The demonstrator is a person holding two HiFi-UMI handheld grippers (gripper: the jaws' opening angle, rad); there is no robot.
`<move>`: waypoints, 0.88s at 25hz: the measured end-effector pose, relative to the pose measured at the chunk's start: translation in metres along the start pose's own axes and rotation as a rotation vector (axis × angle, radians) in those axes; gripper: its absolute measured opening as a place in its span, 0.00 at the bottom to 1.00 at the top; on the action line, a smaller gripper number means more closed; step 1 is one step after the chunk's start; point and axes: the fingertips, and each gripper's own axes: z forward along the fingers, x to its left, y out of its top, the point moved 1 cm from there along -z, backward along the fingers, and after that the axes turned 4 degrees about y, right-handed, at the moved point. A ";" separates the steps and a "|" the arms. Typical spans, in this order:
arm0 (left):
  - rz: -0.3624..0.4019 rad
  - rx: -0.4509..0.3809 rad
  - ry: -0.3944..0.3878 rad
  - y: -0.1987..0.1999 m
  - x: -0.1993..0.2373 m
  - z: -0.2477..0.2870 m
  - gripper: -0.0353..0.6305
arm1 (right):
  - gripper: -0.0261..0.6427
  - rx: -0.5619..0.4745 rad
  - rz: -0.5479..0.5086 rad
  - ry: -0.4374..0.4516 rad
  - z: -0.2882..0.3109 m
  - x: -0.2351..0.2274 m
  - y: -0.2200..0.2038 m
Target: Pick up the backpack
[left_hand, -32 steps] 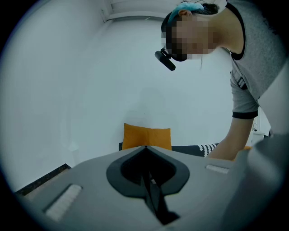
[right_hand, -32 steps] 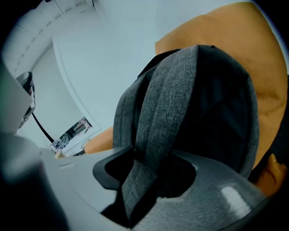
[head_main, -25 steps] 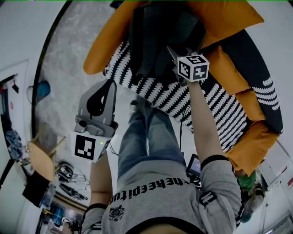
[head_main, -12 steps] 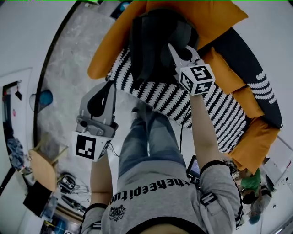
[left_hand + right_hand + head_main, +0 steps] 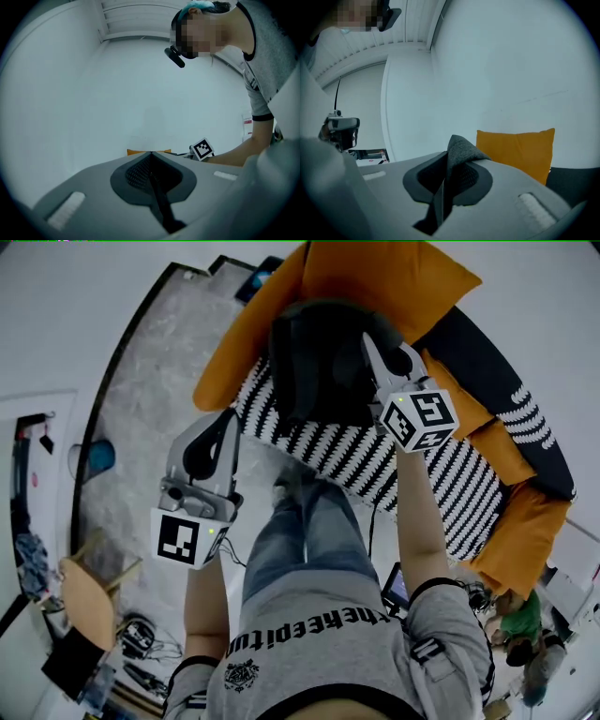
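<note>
The right hand-held gripper [image 5: 449, 157], clamped on the top of the backpack [image 5: 314, 367], had risen, hauling it up from the sofa [image 5: 441, 460]; the pickup appeared under way. The left hand-held gripper [image 5: 151, 161], near left, hung closed and empty.

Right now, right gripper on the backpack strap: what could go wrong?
1. The right gripper pinches only a thin fold of strap; the backpack may slip out and drop onto the sofa.
2. Hung from one point, it could swing; the left gripper is shut, empty and apart, giving no support.
</note>
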 end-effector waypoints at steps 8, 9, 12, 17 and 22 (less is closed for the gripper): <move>0.036 -0.031 -0.013 0.019 -0.004 -0.021 0.06 | 0.08 -0.010 -0.063 0.009 -0.033 0.047 0.024; 0.039 -0.039 -0.016 0.022 -0.005 -0.024 0.06 | 0.08 -0.012 -0.064 0.012 -0.038 0.054 0.026; 0.042 -0.070 -0.020 0.032 -0.005 -0.033 0.06 | 0.08 -0.011 -0.092 0.023 -0.047 0.076 0.031; 0.064 -0.095 -0.022 0.049 -0.004 -0.045 0.06 | 0.08 -0.022 -0.146 0.024 -0.057 0.107 0.046; 0.080 -0.133 -0.046 0.064 -0.008 -0.053 0.06 | 0.08 -0.038 -0.176 -0.026 -0.078 0.114 0.065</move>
